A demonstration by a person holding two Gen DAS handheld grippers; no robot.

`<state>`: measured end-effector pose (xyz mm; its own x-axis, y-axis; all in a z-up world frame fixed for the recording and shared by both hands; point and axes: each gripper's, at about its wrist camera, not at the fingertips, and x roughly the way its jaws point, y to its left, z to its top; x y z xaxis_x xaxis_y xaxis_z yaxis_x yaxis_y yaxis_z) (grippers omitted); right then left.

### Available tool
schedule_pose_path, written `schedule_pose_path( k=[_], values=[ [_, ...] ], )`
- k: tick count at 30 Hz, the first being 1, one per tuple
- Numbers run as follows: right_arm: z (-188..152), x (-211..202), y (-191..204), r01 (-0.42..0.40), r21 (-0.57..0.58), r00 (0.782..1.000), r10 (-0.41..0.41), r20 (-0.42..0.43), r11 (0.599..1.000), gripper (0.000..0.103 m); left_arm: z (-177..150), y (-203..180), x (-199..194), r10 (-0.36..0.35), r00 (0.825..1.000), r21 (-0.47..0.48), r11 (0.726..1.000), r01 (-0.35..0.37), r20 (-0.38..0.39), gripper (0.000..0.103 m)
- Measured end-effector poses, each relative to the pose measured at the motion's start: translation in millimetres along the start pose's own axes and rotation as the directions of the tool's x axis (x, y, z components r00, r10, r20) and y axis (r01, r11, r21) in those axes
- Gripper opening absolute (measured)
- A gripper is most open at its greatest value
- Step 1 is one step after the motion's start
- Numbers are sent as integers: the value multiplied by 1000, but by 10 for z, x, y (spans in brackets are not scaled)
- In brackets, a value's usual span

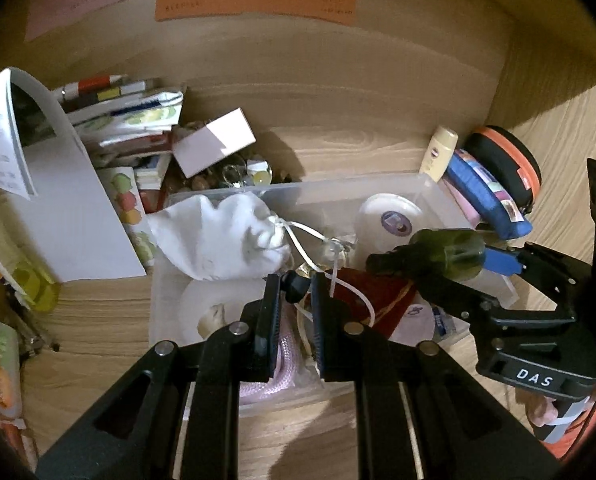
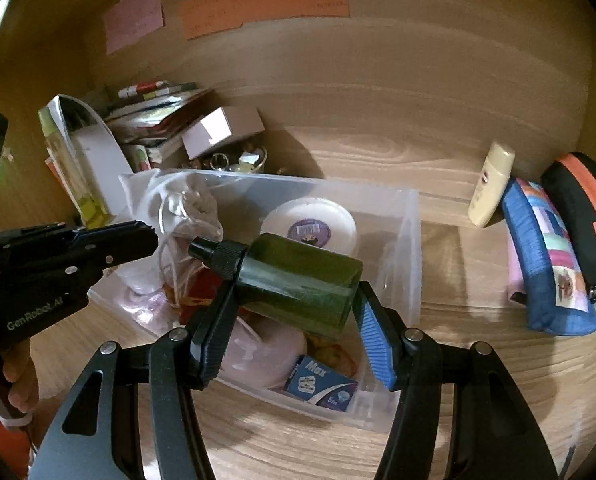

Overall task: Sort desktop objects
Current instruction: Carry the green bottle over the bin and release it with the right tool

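Green spray bottle [image 2: 298,280] held sideways in right claw [image 2: 293,332], pinched mid-body above clear bin [image 2: 412,248] on bench; prob. light, hard, slick plastic w/ weak nozzle end, so best gripped at body; left claw [image 1: 293,312] shut, holding nothing.

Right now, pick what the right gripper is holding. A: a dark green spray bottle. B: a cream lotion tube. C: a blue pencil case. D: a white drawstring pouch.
A: the right gripper is shut on the dark green spray bottle, held sideways between its pads above the clear plastic bin.
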<state>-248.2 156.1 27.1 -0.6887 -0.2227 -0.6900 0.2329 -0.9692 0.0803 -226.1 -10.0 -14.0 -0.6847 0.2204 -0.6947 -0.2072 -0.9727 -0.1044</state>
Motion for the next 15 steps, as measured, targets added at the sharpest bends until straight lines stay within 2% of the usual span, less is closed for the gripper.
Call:
schedule_pose_path(
  k=[15],
  values=[
    [-29, 98, 110, 25, -62, 999, -26, -20, 998, 56, -37, -40, 102, 23, 999, 31, 999, -22, -33, 14]
  ],
)
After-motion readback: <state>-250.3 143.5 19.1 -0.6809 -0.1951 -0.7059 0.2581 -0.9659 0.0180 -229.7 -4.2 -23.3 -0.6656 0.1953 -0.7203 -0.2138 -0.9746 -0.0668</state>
